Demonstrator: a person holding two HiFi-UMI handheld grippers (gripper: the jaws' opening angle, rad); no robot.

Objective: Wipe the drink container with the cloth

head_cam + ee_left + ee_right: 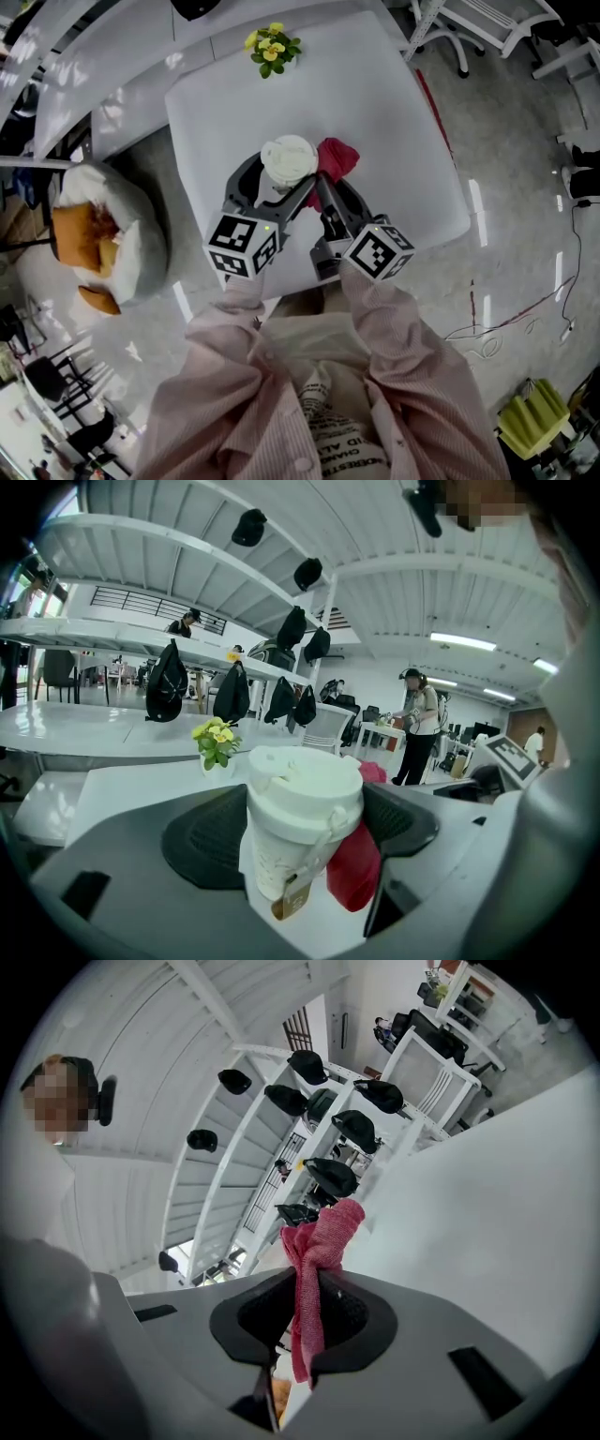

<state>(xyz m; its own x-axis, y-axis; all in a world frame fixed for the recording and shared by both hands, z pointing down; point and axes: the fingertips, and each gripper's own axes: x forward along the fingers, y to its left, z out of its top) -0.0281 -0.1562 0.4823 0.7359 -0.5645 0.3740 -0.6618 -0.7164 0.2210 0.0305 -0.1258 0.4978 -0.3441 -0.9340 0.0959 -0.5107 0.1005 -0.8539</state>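
Note:
A white lidded drink cup (288, 164) with a small tag stands on the white table (394, 131). My left gripper (277, 187) is shut on the cup (300, 822), its dark pads against both sides. A red cloth (335, 159) hangs bunched from my right gripper (323, 183), which is shut on it. In the right gripper view the cloth (314, 1265) runs pinched between the two jaws. The cloth (361, 855) lies against the cup's right side in the left gripper view.
A small pot of yellow flowers (271, 47) stands at the table's far edge. A beanbag with orange cushions (98, 239) sits on the floor to the left. Chairs (487, 28) stand at the upper right. Cables (525, 314) trail over the floor at right.

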